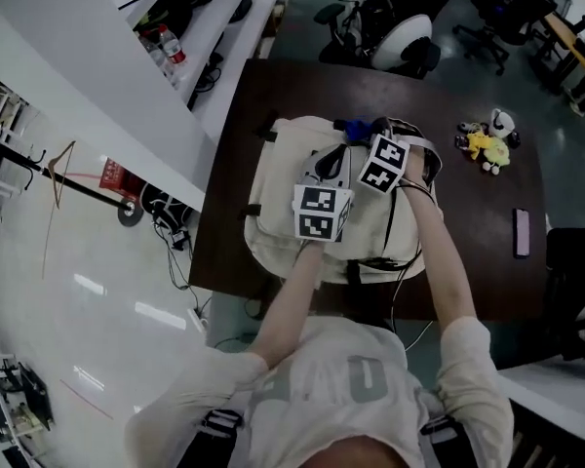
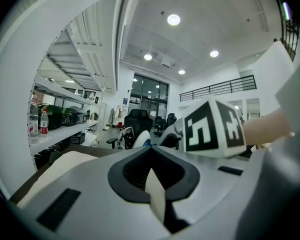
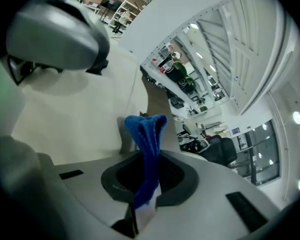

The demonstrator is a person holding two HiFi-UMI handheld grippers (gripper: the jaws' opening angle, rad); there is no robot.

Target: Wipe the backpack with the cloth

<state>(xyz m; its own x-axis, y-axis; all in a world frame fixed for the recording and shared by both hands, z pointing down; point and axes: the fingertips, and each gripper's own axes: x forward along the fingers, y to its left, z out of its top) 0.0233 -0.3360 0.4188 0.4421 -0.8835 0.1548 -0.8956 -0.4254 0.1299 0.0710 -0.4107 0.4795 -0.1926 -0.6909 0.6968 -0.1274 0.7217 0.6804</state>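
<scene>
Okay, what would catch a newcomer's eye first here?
A big cream backpack lies on the dark table, under the person's arms. The right gripper is shut on a bright blue cloth, next to the backpack's pale fabric. A yellow plush toy sits near the table's far right edge.

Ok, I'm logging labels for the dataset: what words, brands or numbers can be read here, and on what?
Nothing reads clearly.
Marker cubes: black-and-white square patterns, no words.
Bottle labels: red, too small to read.
Red sign near the floor: too blurred to read.
Shirt back: one grey shape, maybe "0", unsure.
</scene>
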